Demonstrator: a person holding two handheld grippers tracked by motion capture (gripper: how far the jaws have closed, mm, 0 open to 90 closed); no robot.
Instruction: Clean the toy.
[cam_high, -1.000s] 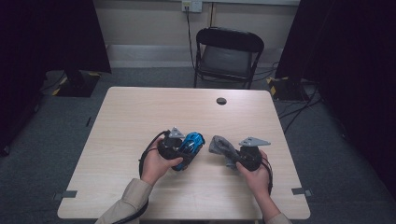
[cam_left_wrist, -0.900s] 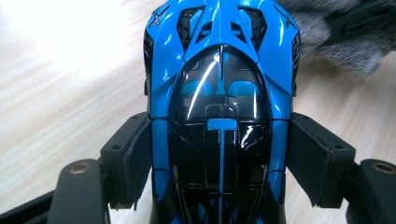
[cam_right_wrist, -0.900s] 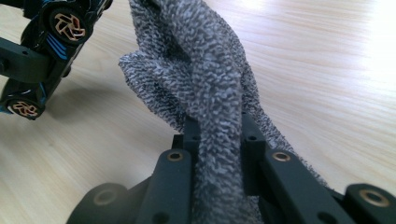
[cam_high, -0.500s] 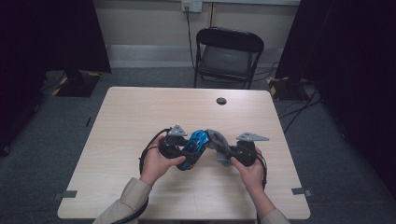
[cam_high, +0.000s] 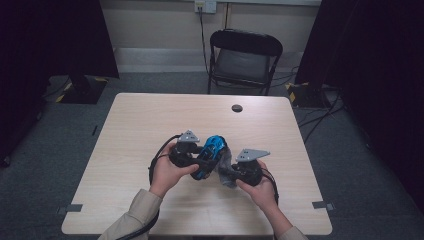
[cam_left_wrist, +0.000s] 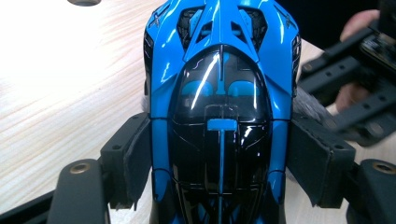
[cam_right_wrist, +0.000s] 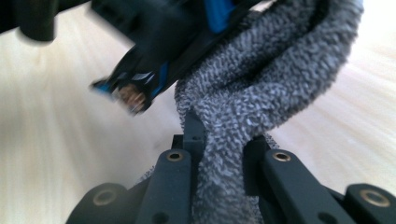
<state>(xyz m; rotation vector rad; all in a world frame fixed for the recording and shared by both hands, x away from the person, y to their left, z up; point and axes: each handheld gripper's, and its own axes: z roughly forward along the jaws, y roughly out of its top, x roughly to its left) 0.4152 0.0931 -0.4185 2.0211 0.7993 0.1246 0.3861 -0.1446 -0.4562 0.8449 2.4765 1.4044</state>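
A glossy blue and black toy car sits nose-away between my left gripper's pads, which press on its two sides; from above the car hangs over the table's middle with the left gripper at its left. My right gripper is shut on a bunched grey cloth, which rises against the underside of the car. In the high view the cloth lies against the car's right side, the right gripper just behind it.
The light wooden table has a small dark round disc near its far edge. A black folding chair stands beyond the table. Cables trail on the floor at the right.
My right gripper with the grey cloth has moved left until the cloth meets the car. The left gripper and car have shifted a little to the right.
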